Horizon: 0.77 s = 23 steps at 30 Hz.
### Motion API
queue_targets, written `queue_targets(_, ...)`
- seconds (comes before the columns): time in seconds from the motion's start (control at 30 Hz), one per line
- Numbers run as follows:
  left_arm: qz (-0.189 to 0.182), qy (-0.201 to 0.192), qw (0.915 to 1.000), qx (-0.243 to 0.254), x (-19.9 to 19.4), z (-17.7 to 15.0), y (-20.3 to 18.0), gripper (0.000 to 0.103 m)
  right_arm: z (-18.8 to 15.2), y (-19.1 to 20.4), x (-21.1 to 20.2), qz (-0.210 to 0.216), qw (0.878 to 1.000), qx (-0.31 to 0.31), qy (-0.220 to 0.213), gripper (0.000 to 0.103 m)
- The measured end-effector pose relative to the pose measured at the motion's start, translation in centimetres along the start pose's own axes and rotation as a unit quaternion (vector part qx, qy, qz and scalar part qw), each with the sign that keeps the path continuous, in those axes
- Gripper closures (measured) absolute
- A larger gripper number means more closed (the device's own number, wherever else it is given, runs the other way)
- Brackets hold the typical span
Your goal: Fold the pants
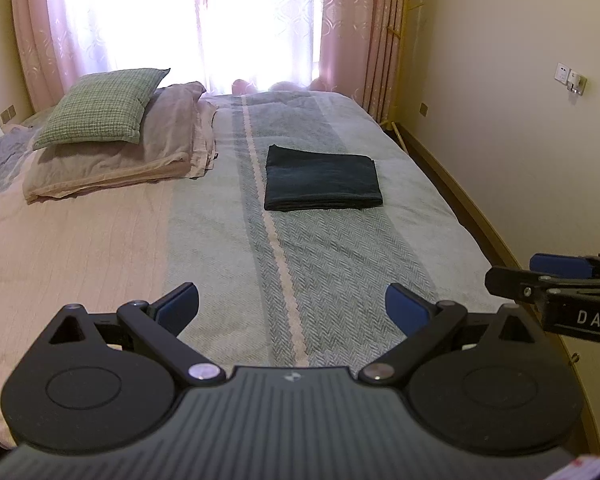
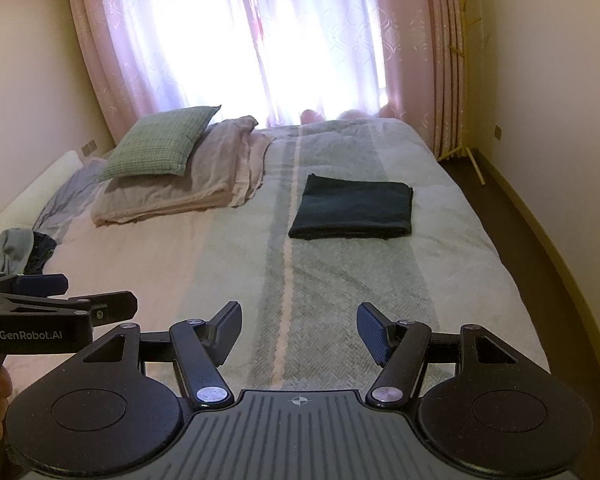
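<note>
- Nearest you, both tools hang over the near end of the bed (image 1: 100, 248): your left gripper (image 1: 292, 306) stands wide open with nothing between its pads; your right gripper (image 2: 298, 330) is likewise parted and empty.
- Across the far left, a green checked pillow (image 2: 160, 146) rests on a folded grey quilt (image 2: 204, 184).
- Mid-bed, right of the pale stripe, the dark pants (image 1: 322, 178) lie as a flat, squared bundle, well apart from both grippers.
- At the near left edge sits a small heap of clothes (image 2: 18, 248).
- Risk, in my judgement: seize the bundle by one layer and you will drag the folds open; a one-sided lift would skew it.
</note>
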<state>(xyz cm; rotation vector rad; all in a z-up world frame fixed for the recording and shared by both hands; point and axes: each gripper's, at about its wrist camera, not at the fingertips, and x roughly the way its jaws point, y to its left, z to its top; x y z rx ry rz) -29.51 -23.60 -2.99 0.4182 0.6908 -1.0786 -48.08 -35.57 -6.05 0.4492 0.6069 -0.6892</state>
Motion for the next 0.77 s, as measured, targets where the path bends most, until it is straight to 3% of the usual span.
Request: queue_targets(0.77, -0.014, 0.001, 0.9997, 0.022, 1.4, 0.4, -2.1, 0.004, 0.0, -0.9, -0.1, -0.008, 1.000, 0.007, 0.003, 0.042)
